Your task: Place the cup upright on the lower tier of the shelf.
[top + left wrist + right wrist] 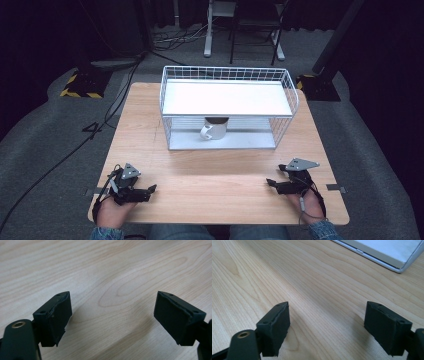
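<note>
Jaws apart and empty on both sides: the left gripper (pixel 150 190) and the right gripper (pixel 271 183) rest low at the near corners of the wooden table (pixel 220 175), each looking down its own black pads onto bare woodgrain, with nothing between them. No earlier stage of the work can be read from this; what the pictures offer is a mug (pixel 214 128) standing upright on the lower shelf of a white wire rack (pixel 227 107), its handle turned toward the person, well apart from either gripper. The mug sits roughly mid-shelf, under the rack's solid white upper shelf (which is bare), and neither hand has closed on it or reached toward it. Judged from how things lie, the handling of the mug is either not yet begun or already finished with the mug parked on the shelf; the frames alone cannot settle which. If it is to be fetched, the whole reach, grasp and carry remain. In the right gripper view a corner of the rack's base (pixel 387 255) lies ahead on the table. Beyond the table, grey carpet (pixel 50 125), trailing cables and the legs of a chair (pixel 255 30) stand at the back.
</note>
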{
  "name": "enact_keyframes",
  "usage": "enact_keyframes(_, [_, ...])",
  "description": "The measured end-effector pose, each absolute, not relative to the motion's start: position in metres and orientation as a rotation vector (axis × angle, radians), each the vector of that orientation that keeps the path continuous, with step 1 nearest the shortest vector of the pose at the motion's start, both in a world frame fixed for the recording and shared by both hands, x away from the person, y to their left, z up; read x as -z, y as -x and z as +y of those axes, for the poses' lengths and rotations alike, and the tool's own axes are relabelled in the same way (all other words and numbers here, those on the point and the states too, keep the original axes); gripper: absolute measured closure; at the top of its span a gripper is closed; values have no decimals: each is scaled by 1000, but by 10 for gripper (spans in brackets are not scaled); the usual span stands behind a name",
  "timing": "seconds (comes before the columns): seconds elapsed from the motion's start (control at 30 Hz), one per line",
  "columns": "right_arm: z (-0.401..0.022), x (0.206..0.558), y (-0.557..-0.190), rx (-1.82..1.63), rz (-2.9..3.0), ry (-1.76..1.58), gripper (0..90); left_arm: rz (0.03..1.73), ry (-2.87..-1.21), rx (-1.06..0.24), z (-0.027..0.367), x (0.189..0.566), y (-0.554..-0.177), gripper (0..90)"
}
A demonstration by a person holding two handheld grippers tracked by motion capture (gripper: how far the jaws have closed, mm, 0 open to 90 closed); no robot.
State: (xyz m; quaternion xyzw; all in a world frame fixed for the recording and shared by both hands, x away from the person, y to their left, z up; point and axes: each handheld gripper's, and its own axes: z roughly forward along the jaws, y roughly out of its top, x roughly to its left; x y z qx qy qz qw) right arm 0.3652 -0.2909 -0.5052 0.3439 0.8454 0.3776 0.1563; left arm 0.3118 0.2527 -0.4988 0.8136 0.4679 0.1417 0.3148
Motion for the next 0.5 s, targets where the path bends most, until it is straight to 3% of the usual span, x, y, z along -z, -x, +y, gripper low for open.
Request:
enact_keyframes(0.33, [-291,505,-365,-1081,2420,-984,208,1236,-2126,-444,241,507,-317,0])
enact_keyframes(0.5, [-291,505,-365,-1080,2420,-985,208,1250,-2113,-448,238,507,-318,1])
